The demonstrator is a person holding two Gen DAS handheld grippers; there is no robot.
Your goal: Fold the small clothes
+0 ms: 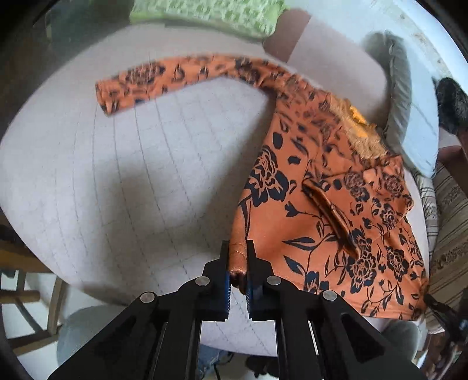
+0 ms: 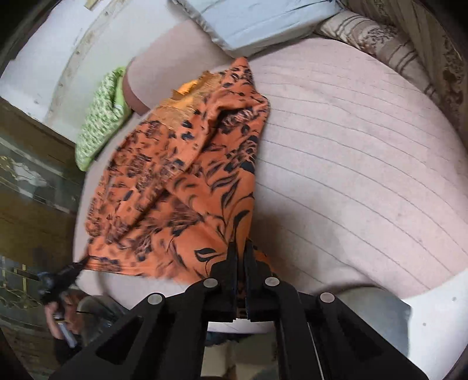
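Observation:
An orange top with a black flower print (image 1: 336,210) lies on a pale quilted bed (image 1: 131,175). One long sleeve (image 1: 175,79) stretches out to the far left. My left gripper (image 1: 237,257) is shut on the near left hem corner of the top. In the right wrist view the same orange top (image 2: 181,187) lies bunched on the bed (image 2: 351,175), and my right gripper (image 2: 240,254) is shut on its near right hem corner. The left gripper (image 2: 67,274) shows at the top's other near corner. The other sleeve is folded over the body.
A green patterned cloth (image 1: 210,14) lies at the bed's far side; it also shows in the right wrist view (image 2: 99,117). A pale blue pillow (image 2: 263,20) and a striped beige pillow (image 2: 380,38) sit at the head. A wooden chair (image 1: 26,280) stands beside the bed.

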